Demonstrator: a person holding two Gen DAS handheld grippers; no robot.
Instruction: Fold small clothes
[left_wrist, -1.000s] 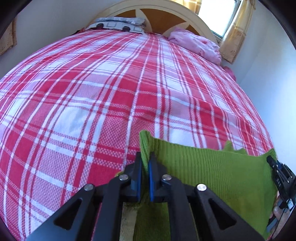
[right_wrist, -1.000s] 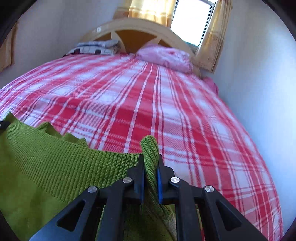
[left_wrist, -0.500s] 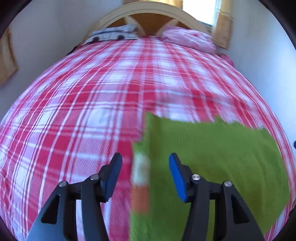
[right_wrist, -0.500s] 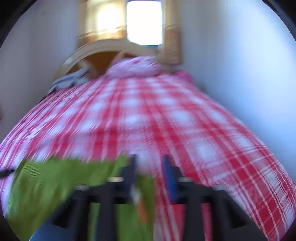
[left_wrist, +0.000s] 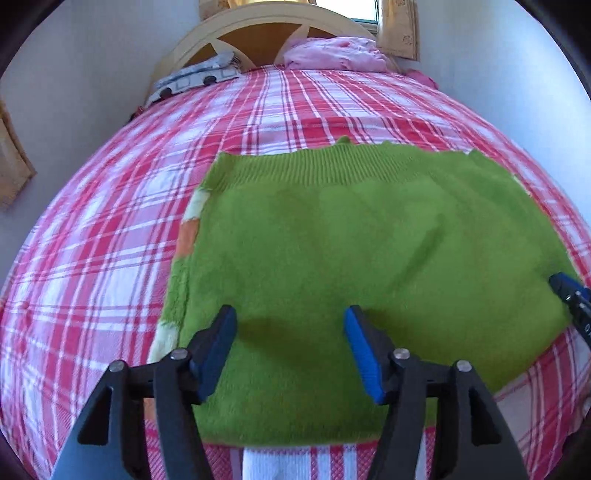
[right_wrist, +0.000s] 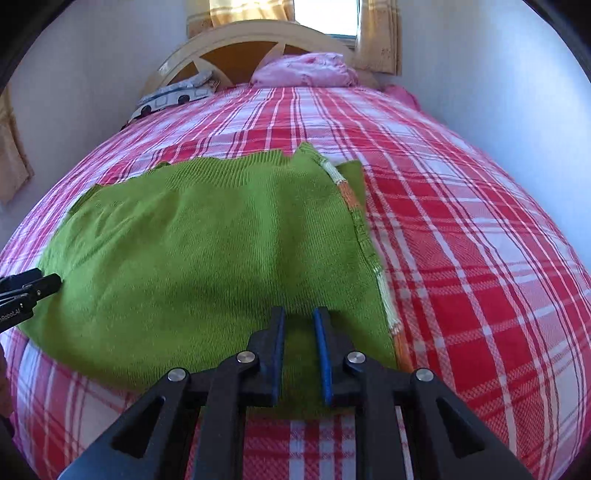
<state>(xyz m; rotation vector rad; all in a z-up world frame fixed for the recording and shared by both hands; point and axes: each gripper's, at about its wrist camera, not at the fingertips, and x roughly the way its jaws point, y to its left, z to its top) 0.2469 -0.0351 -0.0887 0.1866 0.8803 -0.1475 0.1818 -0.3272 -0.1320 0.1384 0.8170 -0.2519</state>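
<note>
Red plaid bedspread (left_wrist: 110, 229), green knit garment (left_wrist: 351, 240) flat — left tool (left_wrist: 290, 328) released, right tool (right_wrist: 299, 325) released

Green sweater (left_wrist: 351, 236) on plaid bed (left_wrist: 110, 221)

Green knit sweater (left_wrist: 369, 236), orange/white edge stripes. Bedsheet (left_wrist: 110, 229) red-white plaid. Pillow (left_wrist: 332, 55) pink. Headboard (right_wrist: 240, 40) cream. Gripper pads (left_wrist: 364, 354) blue.
</note>
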